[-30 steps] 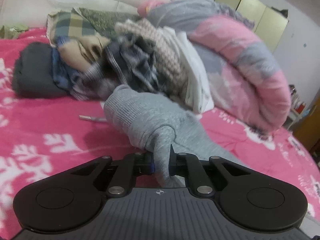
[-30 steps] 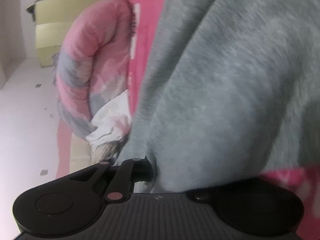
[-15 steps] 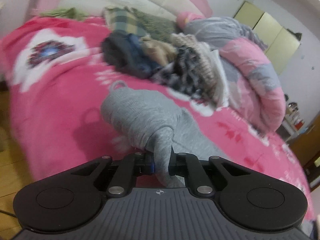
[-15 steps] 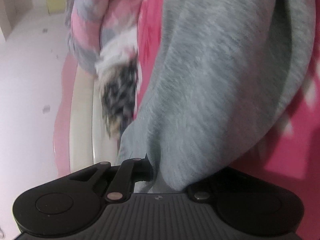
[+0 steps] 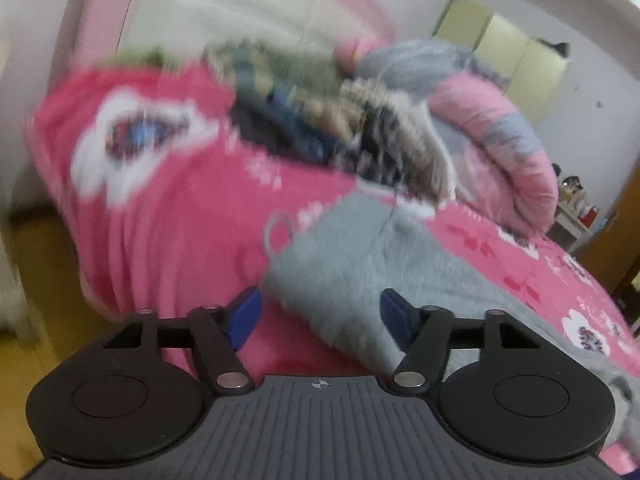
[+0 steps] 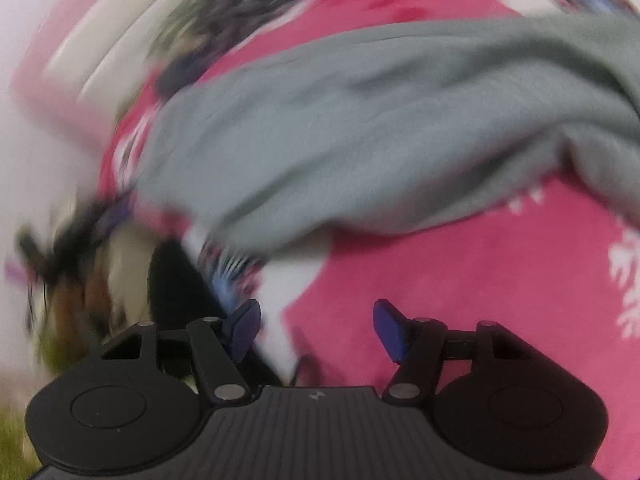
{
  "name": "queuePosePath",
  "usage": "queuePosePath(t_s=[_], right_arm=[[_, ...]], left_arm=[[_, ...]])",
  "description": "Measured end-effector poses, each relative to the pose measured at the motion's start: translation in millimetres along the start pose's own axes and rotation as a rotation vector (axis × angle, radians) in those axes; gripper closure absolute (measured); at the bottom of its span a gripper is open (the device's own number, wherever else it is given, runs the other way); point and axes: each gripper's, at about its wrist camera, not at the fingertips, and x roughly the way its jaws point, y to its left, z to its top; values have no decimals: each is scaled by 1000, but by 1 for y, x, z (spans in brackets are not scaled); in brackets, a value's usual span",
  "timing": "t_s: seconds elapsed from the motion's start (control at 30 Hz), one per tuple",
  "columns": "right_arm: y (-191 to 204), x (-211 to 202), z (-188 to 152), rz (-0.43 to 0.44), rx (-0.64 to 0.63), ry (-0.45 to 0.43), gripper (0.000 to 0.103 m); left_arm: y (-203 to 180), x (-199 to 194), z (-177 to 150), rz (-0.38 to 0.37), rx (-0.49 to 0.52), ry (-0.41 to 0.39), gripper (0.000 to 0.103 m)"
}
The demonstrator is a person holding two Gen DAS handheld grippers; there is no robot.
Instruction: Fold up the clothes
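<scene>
The pink bedspread now bears the grey garment, dropped at its centre, clothes pile at twelve o'clock; left gripper and right gripper have just opened, empty, so folding can start.

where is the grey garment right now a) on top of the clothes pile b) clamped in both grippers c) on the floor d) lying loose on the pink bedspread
d: the grey garment lies spread on the pink bedspread, and both the left gripper and right gripper stand open, their fingers pressing on nothing.
</scene>
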Motion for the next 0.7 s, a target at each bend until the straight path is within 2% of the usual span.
queuePosePath(t_s=[0.03, 0.1, 0.23, 0.3, 0.33, 0.4, 0.5, 0.57, 0.67, 0.7], right_arm=[[14, -5, -1, -10, -76, 25, 38], [48, -12, 14, -17, -277, -17, 38], [97, 3, 64, -62, -582, -234, 36], [99, 30, 100, -86, -620, -294, 36], [98, 47, 117, -92, -618, -289, 36], [96, 83, 150, -104, -615, -277, 37], [85, 126, 178, -189, -646, -245, 40], [76, 153, 192, -176, -612, -176, 42], [65, 166, 196, -134, -567, -97, 67], [66, 165, 191, -141, -585, -105, 79]], left_arm=[[-3, 0, 2, 2, 38, -28, 24], [-10, 8, 7, 16, 98, -63, 18], [-17, 34, 14, 3, 109, -34, 17], [-19, 44, 13, 10, 103, -17, 21], [-20, 47, 12, 19, 100, -11, 21], [-21, 50, 9, 36, 96, -6, 23], [-18, 51, 5, 41, 65, -14, 24], [-18, 50, 2, 52, 75, -19, 28], [-19, 49, -2, 70, 109, -26, 33], [-19, 49, -2, 72, 120, -29, 33]])
